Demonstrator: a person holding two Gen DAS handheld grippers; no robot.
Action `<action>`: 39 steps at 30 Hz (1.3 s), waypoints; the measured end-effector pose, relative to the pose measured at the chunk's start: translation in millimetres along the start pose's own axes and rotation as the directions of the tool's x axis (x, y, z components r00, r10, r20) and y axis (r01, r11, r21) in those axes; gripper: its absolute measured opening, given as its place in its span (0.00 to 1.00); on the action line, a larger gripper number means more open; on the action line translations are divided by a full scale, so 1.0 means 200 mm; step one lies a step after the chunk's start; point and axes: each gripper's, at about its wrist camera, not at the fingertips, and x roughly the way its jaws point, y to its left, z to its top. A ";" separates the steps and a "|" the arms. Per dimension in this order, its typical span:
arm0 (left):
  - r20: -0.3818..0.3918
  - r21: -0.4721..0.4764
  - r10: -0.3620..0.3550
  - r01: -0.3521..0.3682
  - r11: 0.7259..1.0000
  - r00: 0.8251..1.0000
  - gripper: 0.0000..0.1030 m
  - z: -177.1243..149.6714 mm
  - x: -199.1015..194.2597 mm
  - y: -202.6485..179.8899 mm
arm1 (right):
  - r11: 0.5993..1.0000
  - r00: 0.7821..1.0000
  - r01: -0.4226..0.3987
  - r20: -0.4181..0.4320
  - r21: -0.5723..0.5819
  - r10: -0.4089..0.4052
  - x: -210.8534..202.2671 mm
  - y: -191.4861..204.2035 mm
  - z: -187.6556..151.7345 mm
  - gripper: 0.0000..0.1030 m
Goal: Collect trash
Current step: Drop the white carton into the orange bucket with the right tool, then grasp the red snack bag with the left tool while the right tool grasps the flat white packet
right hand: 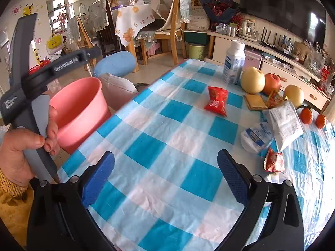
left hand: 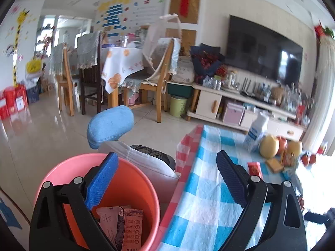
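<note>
A pink bucket [left hand: 100, 190] stands on the floor at the table's left edge, with crumpled wrappers [left hand: 123, 228] lying in its bottom. My left gripper [left hand: 167, 167] is open and empty, its left finger over the bucket and its right finger over the checked tablecloth [left hand: 201, 198]. My right gripper [right hand: 166, 168] hangs open and empty above the tablecloth [right hand: 163, 125]. On the table lie a red snack packet [right hand: 217, 100], a white packet [right hand: 284, 124], a crushed white wrapper [right hand: 254, 137] and a small red wrapper [right hand: 274, 161]. The bucket [right hand: 81, 108] shows at left beside a hand holding the other gripper's handle [right hand: 39, 129].
A white bottle [right hand: 234, 62], apples and pears [right hand: 252, 79], tangerines [right hand: 306, 115] and crackers [right hand: 254, 101] stand at the table's far end. A chair with a blue headrest [left hand: 111, 123] sits by the bucket. Dining chairs, a green bin [left hand: 178, 105] and a TV cabinet line the back.
</note>
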 end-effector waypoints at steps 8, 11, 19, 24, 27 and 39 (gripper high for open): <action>-0.050 0.111 -0.045 0.050 0.993 0.998 0.91 -0.06 0.02 -0.17 | 0.996 0.994 0.091 -0.063 0.003 -0.091 -0.05 -0.11 -0.04 0.96; -0.059 0.134 -0.067 0.075 0.988 0.996 0.91 -0.08 0.02 -0.23 | 0.993 0.991 0.119 -0.063 0.018 -0.118 -0.09 -0.19 -0.07 0.96; -0.099 0.189 -0.100 0.118 0.975 0.990 0.91 -0.12 0.03 -0.38 | 0.978 0.982 0.187 -0.037 0.092 -0.185 -0.22 -0.42 -0.08 0.96; -0.133 0.208 -0.108 0.134 0.969 0.985 0.91 -0.14 0.05 -0.46 | 0.972 0.983 0.182 -0.017 0.149 -0.181 -0.31 -0.55 -0.08 0.96; -0.147 0.218 -0.127 0.157 0.963 0.981 0.91 -0.15 0.05 -0.51 | 0.971 0.985 0.166 0.011 0.174 -0.171 -0.37 -0.63 -0.10 0.96; -0.222 0.348 -0.202 0.271 0.897 0.954 0.91 -0.25 0.07 -0.79 | 0.938 0.980 0.185 0.022 0.294 -0.200 -0.44 -1.01 -0.17 0.96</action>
